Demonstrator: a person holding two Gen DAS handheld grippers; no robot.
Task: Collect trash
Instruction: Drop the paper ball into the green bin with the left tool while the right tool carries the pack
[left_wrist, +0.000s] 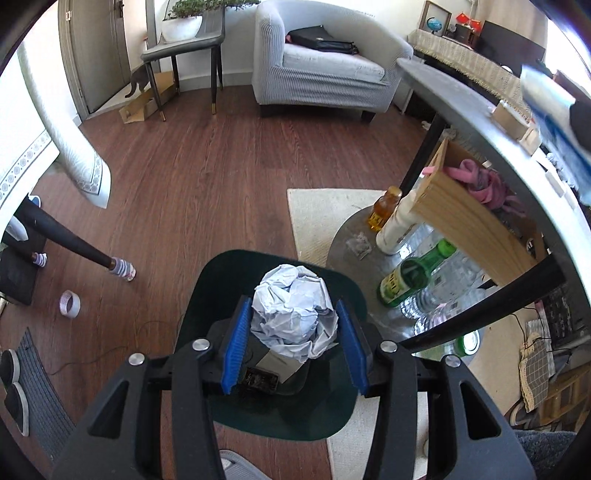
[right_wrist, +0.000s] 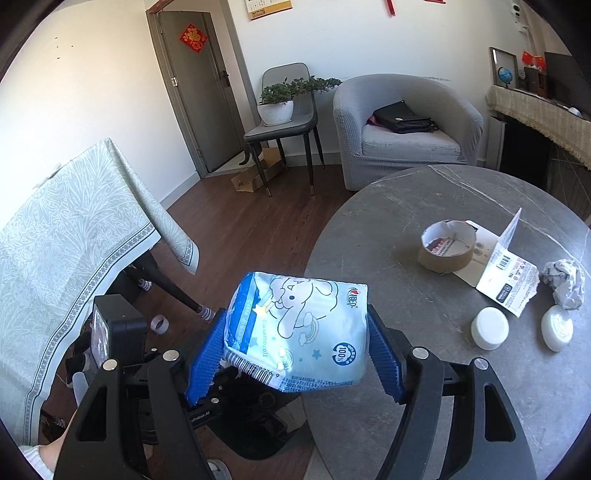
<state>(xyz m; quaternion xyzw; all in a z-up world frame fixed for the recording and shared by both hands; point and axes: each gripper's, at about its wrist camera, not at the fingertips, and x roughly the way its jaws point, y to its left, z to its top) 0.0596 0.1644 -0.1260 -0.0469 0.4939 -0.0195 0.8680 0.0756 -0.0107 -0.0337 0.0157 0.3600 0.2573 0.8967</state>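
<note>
While you stand by the round grey table (right_wrist: 406, 206), your right claw (right_wrist: 295, 347) hangs over its near edge, clamped on a pale blue tissue pack (right_wrist: 299, 328) printed with a cartoon dog; both blue pads (right_wrist: 205, 354) press its sides and it tilts a little. Your left claw (left_wrist: 291, 332) is below, over a dark green bin (left_wrist: 207, 295) on the wood floor (left_wrist: 207, 177), and a crumpled paper ball (left_wrist: 291, 310) sits between its pads. The right pad (left_wrist: 351, 343) touches the ball; whether the left pad squeezes it you cannot tell from this angle. The ball is above the bin's mouth, with some dark rubbish and a card already inside.

On the table, well apart from the pack, lie a torn white card (right_wrist: 506, 273), a brown tape roll (right_wrist: 447, 247) touching its corner, a second paper ball (right_wrist: 565, 282) just beside the card, and two white lids (right_wrist: 489, 326) near the front.

Under the table, in your left view, a green bottle (left_wrist: 410, 277) lies tilted beside a white bottle (left_wrist: 397, 225) and an amber bottle (left_wrist: 384, 208). A small tape ring (left_wrist: 70, 303) rests on the floor to the bin's left.
</note>
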